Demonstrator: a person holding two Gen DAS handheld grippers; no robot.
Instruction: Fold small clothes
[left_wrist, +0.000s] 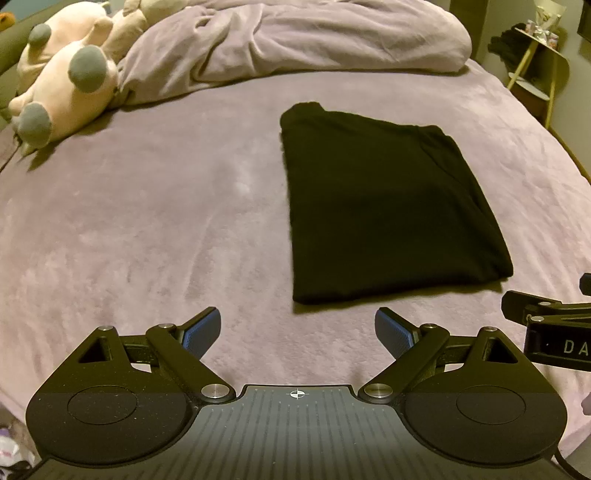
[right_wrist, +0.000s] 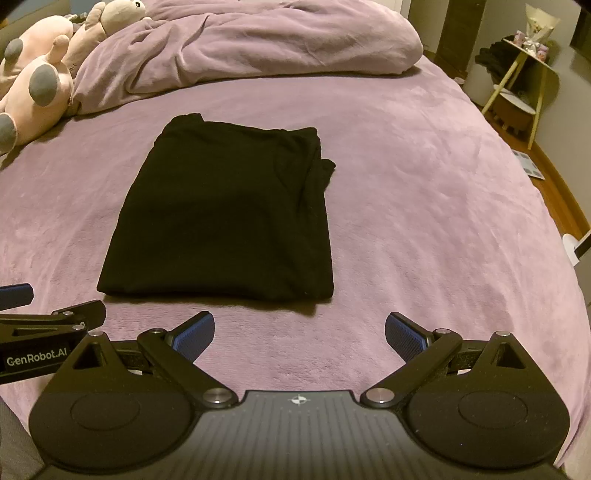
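Note:
A black garment (left_wrist: 388, 206) lies folded into a flat rectangle on the purple bed cover (left_wrist: 147, 221). In the right wrist view the same black garment (right_wrist: 225, 210) sits ahead and a little left, with a bit of fabric poking out at its far right corner. My left gripper (left_wrist: 297, 334) is open, hovering short of the garment's near edge, nothing between its blue pads (left_wrist: 201, 332). My right gripper (right_wrist: 300, 338) is open too, just short of the near edge and empty. Each gripper shows at the other view's side edge.
A rumpled purple duvet (right_wrist: 240, 40) is heaped at the far end of the bed. Pink and grey plush toys (left_wrist: 62, 85) lie at the far left. Off the bed's right side stands a small yellow-legged side table (right_wrist: 524, 74) with clutter on it.

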